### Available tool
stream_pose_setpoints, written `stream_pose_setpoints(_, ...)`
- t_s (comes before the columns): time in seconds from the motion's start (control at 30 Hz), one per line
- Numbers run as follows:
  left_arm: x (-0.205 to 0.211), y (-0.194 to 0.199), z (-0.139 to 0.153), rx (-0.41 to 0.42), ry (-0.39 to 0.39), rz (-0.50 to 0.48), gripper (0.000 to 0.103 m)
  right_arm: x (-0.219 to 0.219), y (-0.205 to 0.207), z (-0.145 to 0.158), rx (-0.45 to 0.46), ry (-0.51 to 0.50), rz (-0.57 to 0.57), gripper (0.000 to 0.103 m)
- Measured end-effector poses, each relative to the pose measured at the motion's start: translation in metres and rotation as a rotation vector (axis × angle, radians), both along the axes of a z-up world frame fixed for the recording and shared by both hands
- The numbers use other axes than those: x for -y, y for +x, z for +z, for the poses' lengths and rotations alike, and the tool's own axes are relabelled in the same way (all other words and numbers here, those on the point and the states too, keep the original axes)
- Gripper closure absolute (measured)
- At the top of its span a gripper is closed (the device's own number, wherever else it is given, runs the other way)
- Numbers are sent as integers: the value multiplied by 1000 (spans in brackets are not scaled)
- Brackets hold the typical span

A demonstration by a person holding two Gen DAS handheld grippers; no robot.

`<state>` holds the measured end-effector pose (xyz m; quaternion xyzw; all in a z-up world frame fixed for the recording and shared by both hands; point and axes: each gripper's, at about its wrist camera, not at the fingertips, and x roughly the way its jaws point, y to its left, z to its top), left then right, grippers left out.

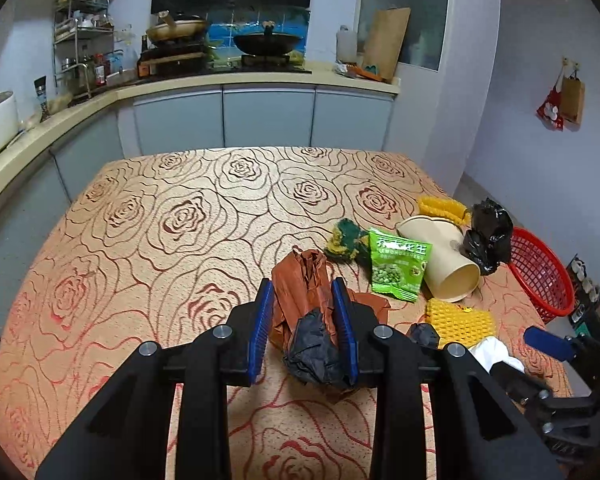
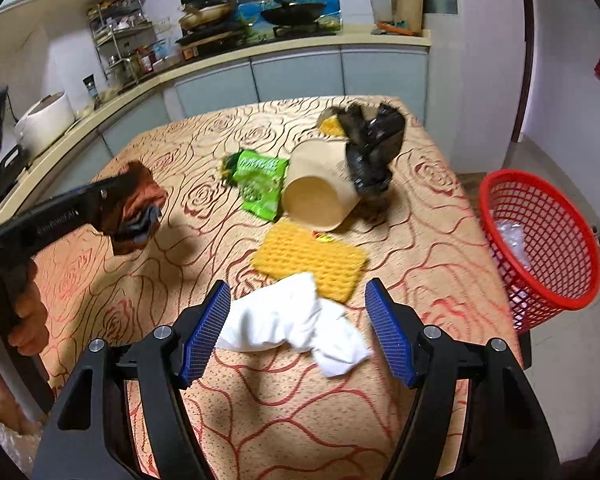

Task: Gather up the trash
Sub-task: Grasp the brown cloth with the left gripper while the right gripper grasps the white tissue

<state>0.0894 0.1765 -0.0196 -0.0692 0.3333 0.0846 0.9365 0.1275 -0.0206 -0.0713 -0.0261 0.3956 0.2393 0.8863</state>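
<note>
My left gripper is shut on a crumpled brown plastic bag with a dark scrap bunched in it, held just above the rose-patterned tablecloth. The right wrist view shows that left gripper and the brown bag at the left, lifted off the cloth. My right gripper is open, its blue pads on either side of a white crumpled tissue that lies on the table without touching them. A red mesh basket stands off the table's right edge, holding clear plastic.
Beyond the tissue lie a yellow foam net, a tipped paper cup, a green pea packet, a black bag and a second yellow net. A small black scrap lies near the net. Kitchen counters run behind and left.
</note>
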Motion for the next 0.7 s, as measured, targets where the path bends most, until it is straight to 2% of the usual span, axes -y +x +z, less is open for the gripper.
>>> stream_pose_setpoints(0.4,-14,-4,3,10,-3,25,74,-16,4,-16,-39,-31,0,35)
stream_pose_setpoints(0.67,-14,-5,3,14,-4,23,74,-19,7,-26,-71,-45,1,53)
stream_pose_setpoints(0.7,-14,-5,3,14,-4,24,74,-19,7,-26,-72,-46,4,59)
